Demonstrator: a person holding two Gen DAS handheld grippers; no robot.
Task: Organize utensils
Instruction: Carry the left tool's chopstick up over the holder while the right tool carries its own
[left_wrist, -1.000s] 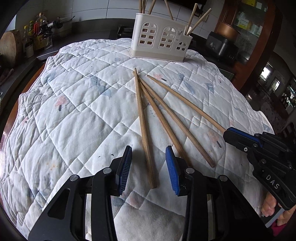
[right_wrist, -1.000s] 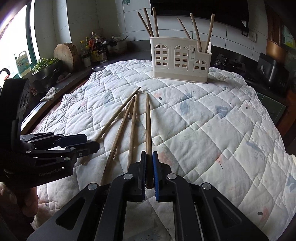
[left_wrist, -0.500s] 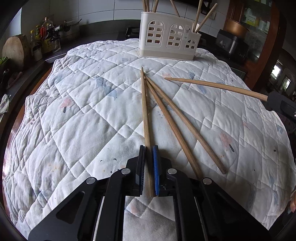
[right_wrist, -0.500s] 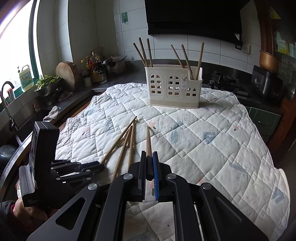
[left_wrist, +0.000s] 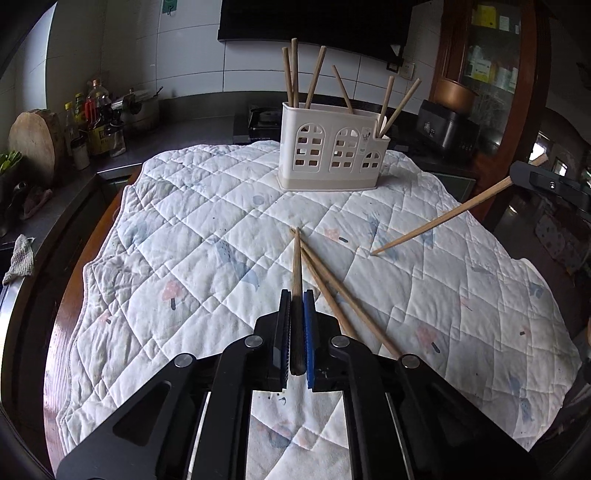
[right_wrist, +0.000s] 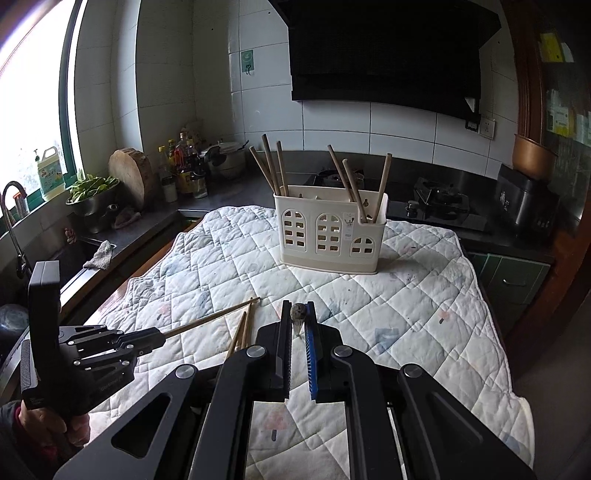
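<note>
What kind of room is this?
Most likely a home kitchen: a gas stove under a range hood, a sink tap by the window, and oil bottles on the counter.

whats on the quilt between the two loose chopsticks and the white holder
Nothing: in the left wrist view the quilt is bare between the loose chopsticks and the holder. The right wrist view shows that stretch bare too.

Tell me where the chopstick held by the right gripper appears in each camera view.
Left wrist view: the chopstick slants in from the right edge, clamped in the right gripper.
Right wrist view: only its butt end shows, centre, between the fingers.
Shared landmark: the white utensil holder on the quilt.
</note>
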